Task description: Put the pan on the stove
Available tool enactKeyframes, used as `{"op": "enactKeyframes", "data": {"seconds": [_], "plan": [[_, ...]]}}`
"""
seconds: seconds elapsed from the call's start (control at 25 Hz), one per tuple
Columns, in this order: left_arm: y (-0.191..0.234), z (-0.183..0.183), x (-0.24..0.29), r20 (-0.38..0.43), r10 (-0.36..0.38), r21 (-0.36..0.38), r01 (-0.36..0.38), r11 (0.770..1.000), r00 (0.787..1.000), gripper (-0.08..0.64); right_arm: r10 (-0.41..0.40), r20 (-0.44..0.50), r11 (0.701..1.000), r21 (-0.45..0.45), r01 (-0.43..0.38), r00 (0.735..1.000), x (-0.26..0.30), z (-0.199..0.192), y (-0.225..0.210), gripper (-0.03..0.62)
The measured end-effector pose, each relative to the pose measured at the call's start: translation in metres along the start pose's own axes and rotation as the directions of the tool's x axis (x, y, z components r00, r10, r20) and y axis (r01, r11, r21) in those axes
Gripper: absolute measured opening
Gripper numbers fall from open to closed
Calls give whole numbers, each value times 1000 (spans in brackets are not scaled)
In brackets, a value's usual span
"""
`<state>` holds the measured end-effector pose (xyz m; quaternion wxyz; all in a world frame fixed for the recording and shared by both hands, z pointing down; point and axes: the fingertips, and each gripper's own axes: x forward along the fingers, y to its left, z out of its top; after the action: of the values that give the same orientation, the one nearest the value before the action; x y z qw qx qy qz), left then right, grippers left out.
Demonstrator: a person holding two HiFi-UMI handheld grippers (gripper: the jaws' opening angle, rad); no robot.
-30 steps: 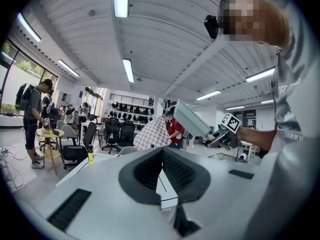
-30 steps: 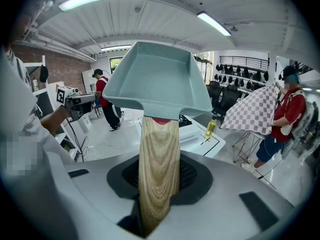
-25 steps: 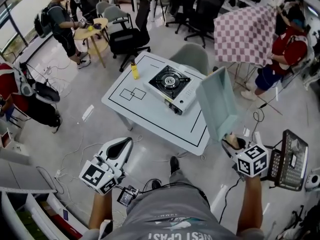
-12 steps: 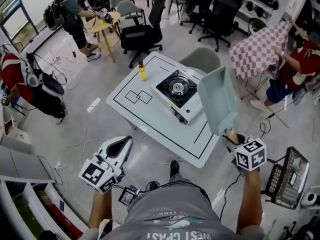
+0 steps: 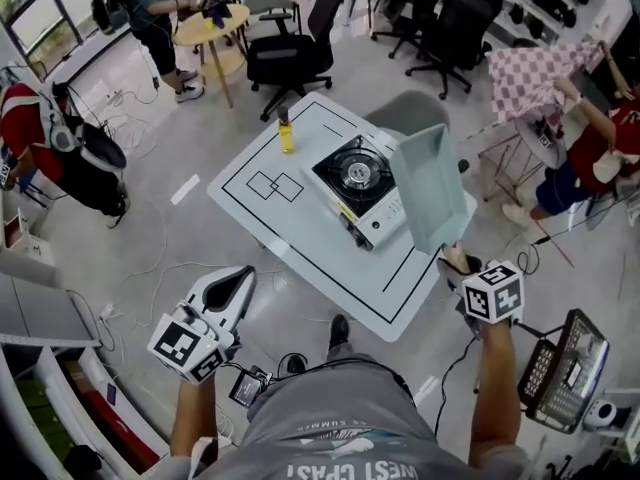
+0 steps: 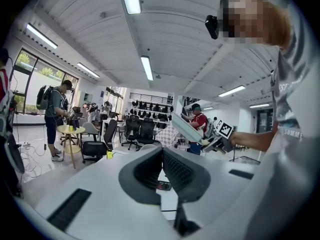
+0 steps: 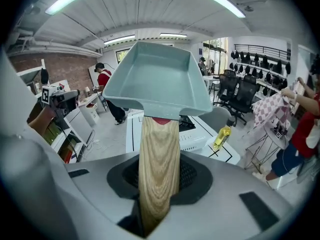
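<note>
My right gripper is shut on the wooden handle of a teal rectangular pan, holding it up in the air, tilted, over the right end of the white table. From the right gripper view the pan fills the middle. The portable gas stove stands on the table just left of the pan, its burner bare. My left gripper hangs low at the table's near left corner, shut and empty; its dark pads meet.
A yellow bottle stands on the table's far edge. A grey chair sits behind the table. Office chairs, a round wooden table and people stand around. Cables lie on the floor, and a black wire basket sits at my right.
The view has drawn nearer to the table. My right gripper has carried the pan up and left, closer to the stove's right side. The left gripper stays low.
</note>
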<state>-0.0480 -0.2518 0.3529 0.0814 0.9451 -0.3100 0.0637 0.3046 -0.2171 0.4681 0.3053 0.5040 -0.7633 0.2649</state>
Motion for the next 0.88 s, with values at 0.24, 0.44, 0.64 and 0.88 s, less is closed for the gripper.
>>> {"op": "enactKeyframes", "data": {"seconds": [0.24,0.44,0.64,0.88], "plan": [[7,-6,7,-8,24,-21,-24,1000,1000,-2,16,-38,1000,-10,-17,999,26,8,-17,103],[11,-9,11,-9,43,-31,-44,999,999,-2,30,-70,999,-25,-32,997,49,16,-28,103],[19,-16,15,-12,64,-44,-65,997,998,-2,39,-104,999,-30,-42,994,77,19,-39,103],[24,-21,13,-17,93,-62,-94,994,995,-2,61,-159,998,-18,-65,985,109,15,-48,103]]}}
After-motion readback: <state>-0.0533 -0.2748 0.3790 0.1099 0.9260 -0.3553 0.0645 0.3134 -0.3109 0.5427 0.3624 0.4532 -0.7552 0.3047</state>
